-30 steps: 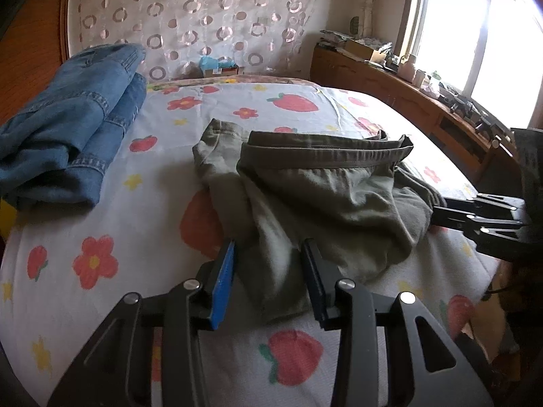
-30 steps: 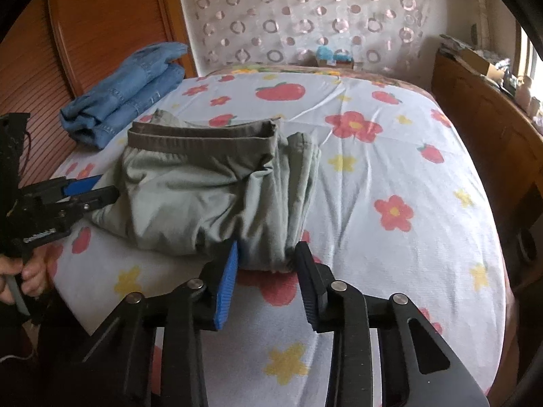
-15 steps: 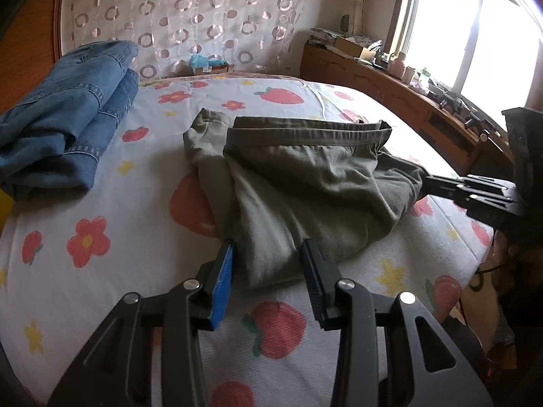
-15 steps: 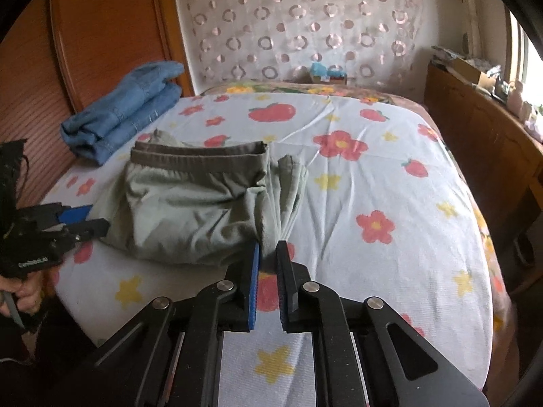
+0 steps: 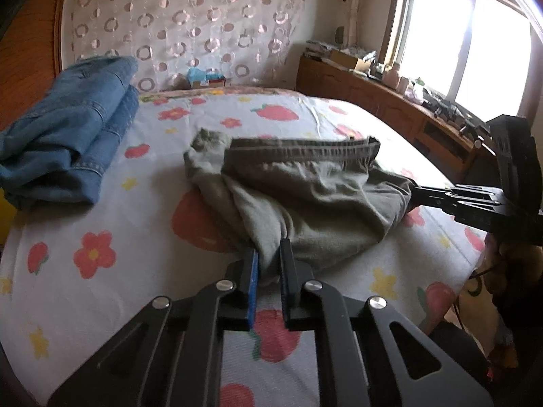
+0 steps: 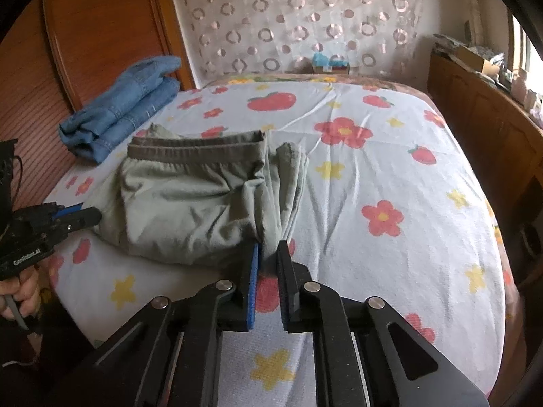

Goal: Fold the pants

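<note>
jeans (image 5: 64, 135) beside pinched pants (image 5: 305, 203)

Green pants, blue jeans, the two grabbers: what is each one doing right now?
green pants: partly folded, rumpled, waistband on top, near edge pinched at both corners.
blue jeans: folded, lying apart by the headboard.
left gripper: shut on the pants' near left corner.
right gripper: shut on the pants' near right corner.
bedsheet: spread flat, slightly creased.
</note>
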`<state>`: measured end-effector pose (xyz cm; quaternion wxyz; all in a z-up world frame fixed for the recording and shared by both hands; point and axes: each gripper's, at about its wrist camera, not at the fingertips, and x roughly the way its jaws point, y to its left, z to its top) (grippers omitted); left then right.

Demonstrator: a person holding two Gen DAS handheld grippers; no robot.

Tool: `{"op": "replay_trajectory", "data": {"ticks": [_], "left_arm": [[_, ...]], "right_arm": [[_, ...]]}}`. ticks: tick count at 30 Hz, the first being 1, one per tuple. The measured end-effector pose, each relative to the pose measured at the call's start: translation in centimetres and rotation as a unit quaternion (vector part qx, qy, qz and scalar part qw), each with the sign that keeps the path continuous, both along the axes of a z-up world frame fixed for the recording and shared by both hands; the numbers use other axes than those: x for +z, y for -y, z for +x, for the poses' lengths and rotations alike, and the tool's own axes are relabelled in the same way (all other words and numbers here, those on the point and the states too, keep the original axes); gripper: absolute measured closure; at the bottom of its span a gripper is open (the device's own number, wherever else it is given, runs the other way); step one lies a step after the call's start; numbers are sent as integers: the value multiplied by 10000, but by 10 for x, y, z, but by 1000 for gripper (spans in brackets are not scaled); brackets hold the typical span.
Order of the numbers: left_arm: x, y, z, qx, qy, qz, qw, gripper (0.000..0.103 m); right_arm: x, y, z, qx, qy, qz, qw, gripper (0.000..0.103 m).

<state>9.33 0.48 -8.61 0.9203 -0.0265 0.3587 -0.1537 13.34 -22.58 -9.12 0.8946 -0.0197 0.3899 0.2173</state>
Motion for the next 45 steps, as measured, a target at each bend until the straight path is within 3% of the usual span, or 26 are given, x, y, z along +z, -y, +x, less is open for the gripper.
{"op": "replay_trajectory", "data": {"ticks": [5, 13, 18, 21, 26, 28, 31, 45], "left_arm": [[16, -10, -14, 55, 194, -67, 9998, 95], [15, -12, -36, -27, 64, -103, 9999, 95], [19, -10, -34, -79, 10, -194, 9998, 88], [19, -9, -32, -91, 19, -127, 9999, 77], [22, -11, -24, -113, 15, -149, 9998, 73], [24, -13, -16, 27, 24, -182, 9998, 73], [23, -16, -3, 4, 0, -264, 9997, 73], [-2, -13, 57, -57, -500, -86, 9987, 73]], "right_arm": [[13, 5, -11, 10, 150, 126, 9998, 98], [19, 1, -36, 182, 97, 158, 9997, 98], [19, -4, -45, 265, 106, -15, 9996, 97], [19, -4, -45, 247, 113, -14, 9996, 93], [23, -5, -46, 265, 180, 2, 9995, 81], [25, -7, -42, 284, 203, -27, 9994, 73], [27, -10, -31, 319, 192, -50, 9993, 68], [10, -34, 37, 746, -147, -106, 9970, 67]]}}
